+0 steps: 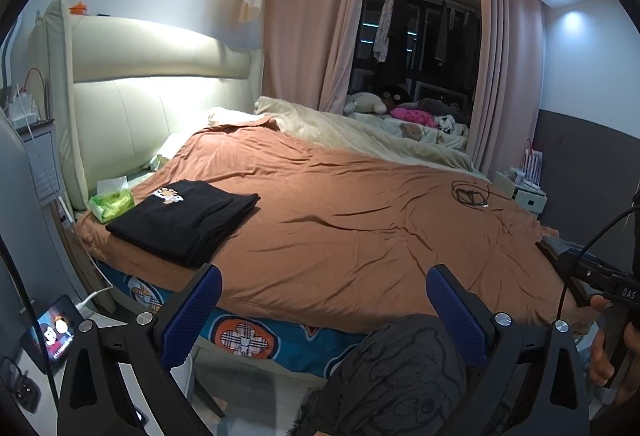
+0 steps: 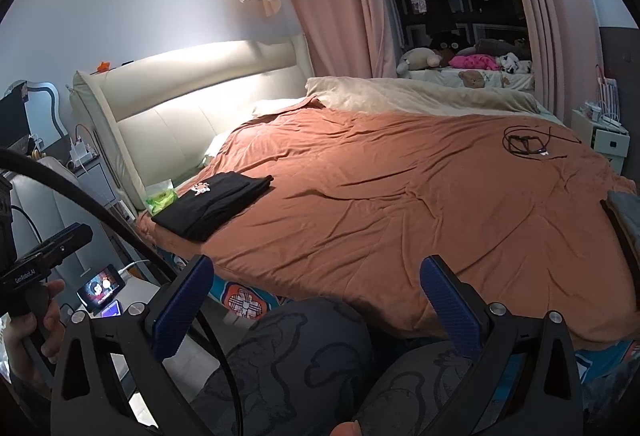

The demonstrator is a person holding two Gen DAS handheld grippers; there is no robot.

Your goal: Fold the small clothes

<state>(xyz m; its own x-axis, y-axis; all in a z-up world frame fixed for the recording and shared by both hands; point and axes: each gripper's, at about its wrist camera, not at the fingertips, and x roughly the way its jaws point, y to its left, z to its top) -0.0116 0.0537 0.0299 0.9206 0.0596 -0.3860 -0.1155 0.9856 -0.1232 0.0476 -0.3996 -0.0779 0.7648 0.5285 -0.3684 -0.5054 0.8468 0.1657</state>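
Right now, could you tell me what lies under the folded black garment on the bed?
The folded black garment rests on the orange-brown bedspread, beside a green tissue pack. Whatever lies between its own folds, or directly beneath it, is covered.

Both grippers (image 1: 324, 300) (image 2: 316, 292) are black-framed with ribbed blue finger pads (image 1: 196, 308), silver screws and black cables

folded black garment with a paw print (image 1: 182, 220): layers underneath hidden | small lit phone screen (image 1: 54, 332) at eight o'clock: picture too small to read | grey folded cloth (image 2: 624, 211) at three o'clock: cut by frame edge | tangled black cable (image 2: 528, 143) on orange-brown bedspread (image 2: 400, 195): ends unclear
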